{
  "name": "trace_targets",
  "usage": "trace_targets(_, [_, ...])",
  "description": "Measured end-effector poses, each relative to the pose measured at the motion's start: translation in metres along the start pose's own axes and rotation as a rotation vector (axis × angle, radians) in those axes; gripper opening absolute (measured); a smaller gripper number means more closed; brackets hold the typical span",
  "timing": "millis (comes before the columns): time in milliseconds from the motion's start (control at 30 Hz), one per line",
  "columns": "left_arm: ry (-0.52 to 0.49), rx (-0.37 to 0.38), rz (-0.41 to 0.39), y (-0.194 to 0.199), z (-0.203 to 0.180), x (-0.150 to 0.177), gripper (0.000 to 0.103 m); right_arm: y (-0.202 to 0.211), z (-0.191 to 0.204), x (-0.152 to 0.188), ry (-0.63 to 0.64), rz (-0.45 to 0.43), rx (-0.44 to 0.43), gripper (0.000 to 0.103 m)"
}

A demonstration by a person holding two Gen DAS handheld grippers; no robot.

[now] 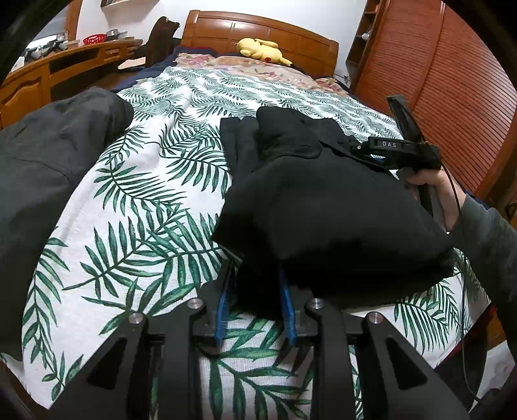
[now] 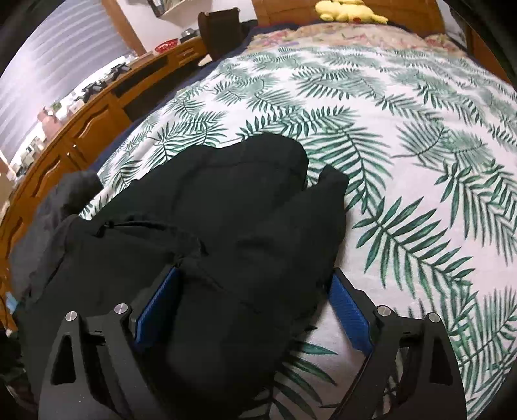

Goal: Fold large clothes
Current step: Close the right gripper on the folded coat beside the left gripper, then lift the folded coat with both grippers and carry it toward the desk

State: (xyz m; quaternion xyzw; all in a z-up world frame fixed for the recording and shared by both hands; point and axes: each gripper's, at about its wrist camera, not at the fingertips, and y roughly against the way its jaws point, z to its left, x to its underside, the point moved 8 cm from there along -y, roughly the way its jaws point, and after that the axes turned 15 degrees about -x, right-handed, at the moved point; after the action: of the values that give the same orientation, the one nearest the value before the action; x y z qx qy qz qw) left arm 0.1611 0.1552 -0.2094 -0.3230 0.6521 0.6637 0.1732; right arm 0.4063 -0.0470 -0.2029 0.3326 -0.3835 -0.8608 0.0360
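A black garment lies bunched and partly folded on the leaf-print bedspread. My left gripper has its blue pads a moderate gap apart, with the garment's near edge lying between and over their tips. The right gripper shows in the left wrist view resting on the garment's far right side, held by a hand. In the right wrist view the right gripper is wide open, its blue pads on either side of the black garment.
A dark grey garment lies on the bed's left edge. A yellow plush toy sits by the wooden headboard. A wooden desk runs along the left and a slatted wardrobe stands on the right.
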Motion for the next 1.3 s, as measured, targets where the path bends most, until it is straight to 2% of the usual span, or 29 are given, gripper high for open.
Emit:
trace_targets(100, [0.011,0.007,-0.005,0.003,0.001,0.003,0.025,-0.004,0.001,0.001,-0.011,0.004,-0.003,0.091])
trace_targets(167, [0.012,0.012,-0.007,0.004,0.002,0.005,0.025,-0.006,0.004,0.002,-0.015,0.009,-0.017,0.086])
trace_targets(267, [0.008,0.013,-0.009,0.008,0.002,0.007,0.025,-0.003,0.011,0.001,0.006,0.014,-0.034,0.071])
trace_targets(333, [0.009,0.031,-0.006,0.010,0.000,0.010,0.015,-0.001,0.014,0.000,0.027,0.013,-0.019,0.058])
trace_targets(367, [0.010,0.033,-0.007,0.010,0.000,0.010,0.014,0.002,0.018,-0.001,0.049,0.008,-0.006,0.054])
trace_targets(433, [0.005,0.033,-0.019,0.014,-0.001,0.010,0.006,0.006,0.023,-0.003,0.082,-0.004,0.015,0.038])
trace_targets(533, [0.013,0.034,-0.041,0.022,-0.001,0.006,0.003,0.015,0.033,-0.004,0.137,-0.033,0.053,0.027])
trace_targets(700, [0.031,0.019,-0.104,0.043,0.006,-0.007,0.002,0.037,0.055,-0.009,0.199,-0.115,0.064,0.021])
trace_targets(867, [0.032,-0.012,-0.156,0.059,0.020,-0.019,0.001,0.047,0.087,-0.014,0.266,-0.151,0.064,0.019])
trace_targets(1067, [0.019,-0.045,-0.219,0.081,0.044,-0.035,0.001,0.049,0.119,-0.026,0.312,-0.169,0.059,0.018])
trace_targets(1300, [0.017,-0.087,-0.273,0.105,0.086,-0.052,0.001,0.034,0.168,-0.052,0.382,-0.172,0.060,0.018])
